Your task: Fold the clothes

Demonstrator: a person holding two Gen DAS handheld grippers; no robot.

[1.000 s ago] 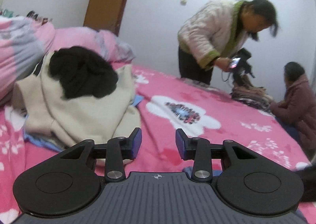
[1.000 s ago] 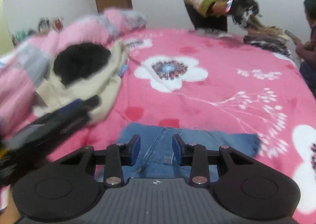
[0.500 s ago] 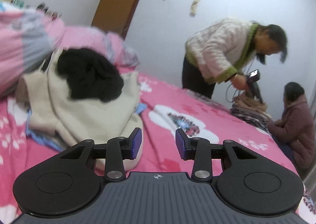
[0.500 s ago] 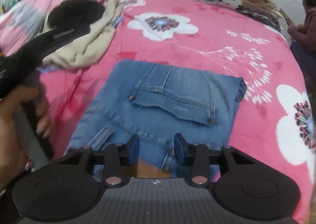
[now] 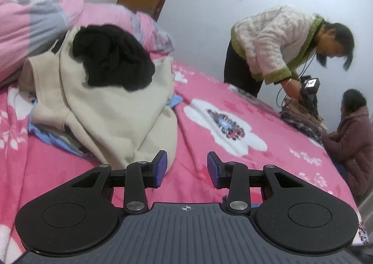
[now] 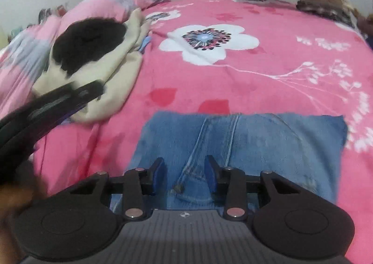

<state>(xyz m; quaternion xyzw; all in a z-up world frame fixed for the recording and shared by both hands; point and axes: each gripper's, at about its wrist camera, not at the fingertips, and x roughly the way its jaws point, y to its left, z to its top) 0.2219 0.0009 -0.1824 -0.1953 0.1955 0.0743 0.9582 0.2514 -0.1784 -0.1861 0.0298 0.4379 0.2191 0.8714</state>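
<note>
We are holding the right gripper [image 6: 185, 172] low over the folded blue jeans [image 6: 275, 142], jaws standing apart with nothing pinched; denim seam and a rivet are showing in the gap, but whether the pads are touching the cloth we cannot tell. The jeans are lying flat as a rectangle on the pink floral bedspread [image 6: 268, 70], at the near edge of the bed, just in front of us.

We are keeping the left gripper [image 5: 187, 168] above the bedspread [image 5: 205, 138], jaws apart and empty, with only pink cover showing between the blue pads [image 5: 162, 168]. It is sitting just right of the clothes pile, not touching it as far as we can see. In the right wrist view the same gripper [image 6: 77, 97] is showing as a dark blur at the left, over the pile's edge.

The pile: a cream sweatshirt [image 5: 112, 110] is lying crumpled with a black garment [image 5: 112, 56] on top, light blue fabric [image 5: 46, 135] peeking out underneath. A pink and grey quilt [image 5: 35, 21] is bunched behind it.

At the far side a person in a white quilted jacket [image 5: 272, 40] is bending over another clothes heap [image 5: 300, 117], holding a device. A second person in a maroon coat [image 5: 352, 142] is sitting by the bed's corner.
</note>
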